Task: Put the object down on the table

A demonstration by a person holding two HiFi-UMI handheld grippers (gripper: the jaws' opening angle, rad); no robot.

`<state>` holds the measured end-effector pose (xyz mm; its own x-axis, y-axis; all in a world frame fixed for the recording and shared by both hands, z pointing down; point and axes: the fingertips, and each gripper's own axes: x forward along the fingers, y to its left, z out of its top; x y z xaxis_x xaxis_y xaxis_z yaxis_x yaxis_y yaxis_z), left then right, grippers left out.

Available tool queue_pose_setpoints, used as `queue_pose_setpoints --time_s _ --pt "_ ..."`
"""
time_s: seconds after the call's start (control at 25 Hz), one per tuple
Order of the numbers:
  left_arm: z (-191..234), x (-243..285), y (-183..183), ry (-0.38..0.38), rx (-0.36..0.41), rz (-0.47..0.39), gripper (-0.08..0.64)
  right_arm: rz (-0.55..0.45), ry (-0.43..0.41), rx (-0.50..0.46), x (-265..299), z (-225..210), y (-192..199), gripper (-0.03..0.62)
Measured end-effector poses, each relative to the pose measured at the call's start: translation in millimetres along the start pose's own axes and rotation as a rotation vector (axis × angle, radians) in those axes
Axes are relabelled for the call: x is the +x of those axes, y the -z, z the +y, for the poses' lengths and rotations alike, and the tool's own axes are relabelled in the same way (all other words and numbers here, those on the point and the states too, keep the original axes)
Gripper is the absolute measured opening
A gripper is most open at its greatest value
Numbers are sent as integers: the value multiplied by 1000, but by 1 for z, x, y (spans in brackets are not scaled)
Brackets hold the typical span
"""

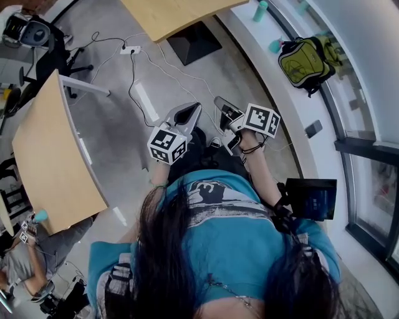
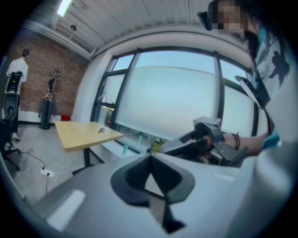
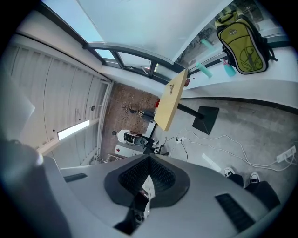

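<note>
Both grippers are held up in front of the person's chest, over the floor. The left gripper [image 1: 192, 110] points away from the body, its jaws together with nothing between them [image 2: 150, 159]. The right gripper [image 1: 219, 101] is close beside it, and it shows from the side in the left gripper view [image 2: 195, 138]. Its ribbed pads [image 3: 160, 174] meet and hold nothing, so the right gripper [image 3: 149, 159] is shut. No held object shows in any view. A curved wooden table [image 1: 50, 156] stands to the left and a second wooden table [image 1: 168, 15] further ahead.
White cables and a power strip [image 1: 131, 50] lie on the grey floor ahead. A yellow-green backpack [image 1: 305, 59] and teal bottles [image 1: 260, 10] sit on the white window ledge at the right. A dark tablet [image 1: 312, 199] is by the right elbow. Another person [image 1: 25, 261] sits at the lower left.
</note>
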<state>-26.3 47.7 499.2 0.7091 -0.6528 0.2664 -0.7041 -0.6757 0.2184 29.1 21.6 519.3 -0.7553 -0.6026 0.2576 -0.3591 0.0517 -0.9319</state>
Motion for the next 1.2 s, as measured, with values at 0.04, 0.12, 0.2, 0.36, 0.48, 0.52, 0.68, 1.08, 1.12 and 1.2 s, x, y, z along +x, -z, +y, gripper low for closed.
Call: queue_pose_setpoints --time_s 0.04,0.12,0.2,0.36,0.48,0.52,0.68,1.08,1.12,1.2 --pt "-2 -4 1 -4 1 -1 3 6 -4 -3 -1 1 5 12" --pt "-3 -12 2 -13 2 -1 3 16 -10 -7 -1 5 14 12" --pt "-4 -18 4 -19 0 0 3 25 -9 -10 -2 7 22 12" --pt "-12 -25 5 -13 -3 -5 3 33 -7 -22 -7 12 32 12" --pt "-15 -21 7 0 3 -5 3 32 -7 -31 -10 13 33 12" --pt "-15 -19 7 3 4 -5 3 32 -4 -35 -10 12 32 12" --pt "-14 -13 4 15 5 -17 3 31 9 -53 -12 11 30 12" --pt "-19 -5 5 42 7 -17 3 35 36 -95 -15 6 28 12" --pt "-19 -5 6 42 5 -17 3 38 38 -99 -15 6 29 12" --pt "-18 -6 7 37 1 -18 3 45 40 -110 -14 7 29 12"
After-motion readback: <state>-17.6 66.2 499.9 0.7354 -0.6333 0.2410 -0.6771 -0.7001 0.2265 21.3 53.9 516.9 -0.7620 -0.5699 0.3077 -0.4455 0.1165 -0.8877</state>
